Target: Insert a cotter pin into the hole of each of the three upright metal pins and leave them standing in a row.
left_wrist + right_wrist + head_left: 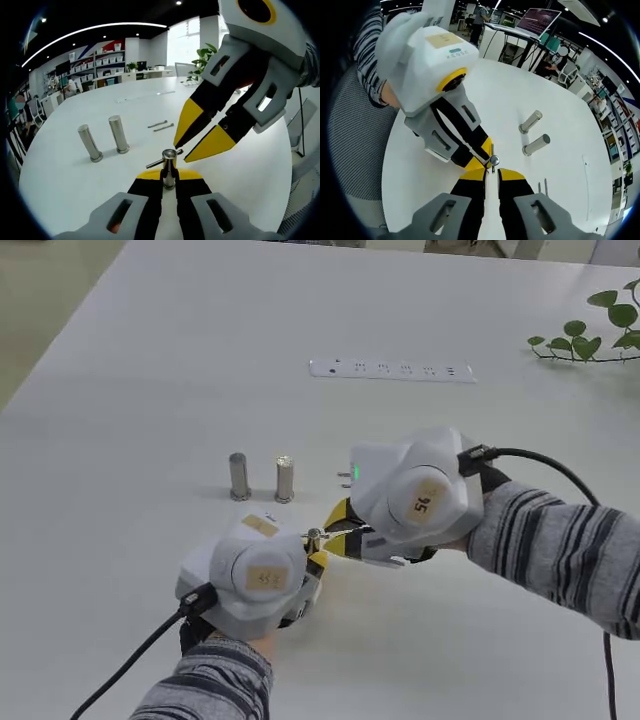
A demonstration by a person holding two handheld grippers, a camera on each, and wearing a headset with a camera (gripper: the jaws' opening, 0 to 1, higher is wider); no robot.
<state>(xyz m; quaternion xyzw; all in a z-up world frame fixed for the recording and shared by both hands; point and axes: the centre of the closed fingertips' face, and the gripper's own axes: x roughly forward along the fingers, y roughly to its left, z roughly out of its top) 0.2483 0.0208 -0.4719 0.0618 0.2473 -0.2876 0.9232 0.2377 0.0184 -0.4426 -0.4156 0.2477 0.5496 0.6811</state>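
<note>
My left gripper (316,558) (169,176) is shut on an upright metal pin (314,537) (169,165) (494,160), standing on the white table (150,390). A thin cotter pin (161,161) (492,150) lies crosswise through the hole near its top. My right gripper (330,532) (181,152) (492,174) comes in from the right and is shut on that cotter pin's end. Two more metal pins (239,476) (284,479) (90,143) (118,134) (531,121) (536,144) stand side by side just beyond, with nothing showing in their holes.
Two loose cotter pins (344,477) (160,125) (542,186) lie on the table behind the right gripper. A white power strip (392,369) lies farther back, and a leafy plant (590,335) reaches in at the far right. Cables trail from both grippers.
</note>
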